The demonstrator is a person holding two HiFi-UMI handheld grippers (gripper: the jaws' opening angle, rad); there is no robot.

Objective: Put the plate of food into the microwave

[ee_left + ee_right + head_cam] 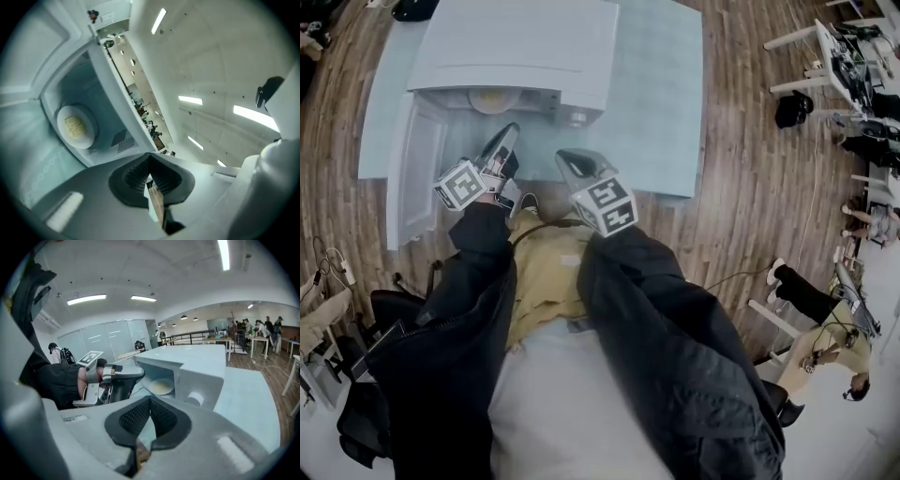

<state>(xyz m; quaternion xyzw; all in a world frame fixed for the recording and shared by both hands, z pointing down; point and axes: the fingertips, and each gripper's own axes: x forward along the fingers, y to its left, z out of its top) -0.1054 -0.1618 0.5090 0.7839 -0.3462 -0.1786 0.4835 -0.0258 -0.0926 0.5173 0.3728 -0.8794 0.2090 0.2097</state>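
Head view puts the plate of food [494,98] already inside the microwave [525,42], on the cavity floor just behind the opening. My left gripper view agrees: the plate [77,126] lies flat, well within the walls. The door [412,178] hangs wide open to the left, above the table [666,103].

Neither tool has hold of anything. The left gripper [508,134] has its jaws pressed together with nothing between them. The right gripper [569,159] reads the same in its own view, pads meeting and empty. Both hover in front of the opening, clear of the plate.

I judge the placing done, so what is left is shutting the door. I would use the left gripper, since it is nearer the door, and keep its jaws closed as a blunt pusher. I would set them against the door's far face near the free edge, then swing it round steadily. The right gripper should be kept out of the arc, so that nothing knocks the microwave or jolts the plate.
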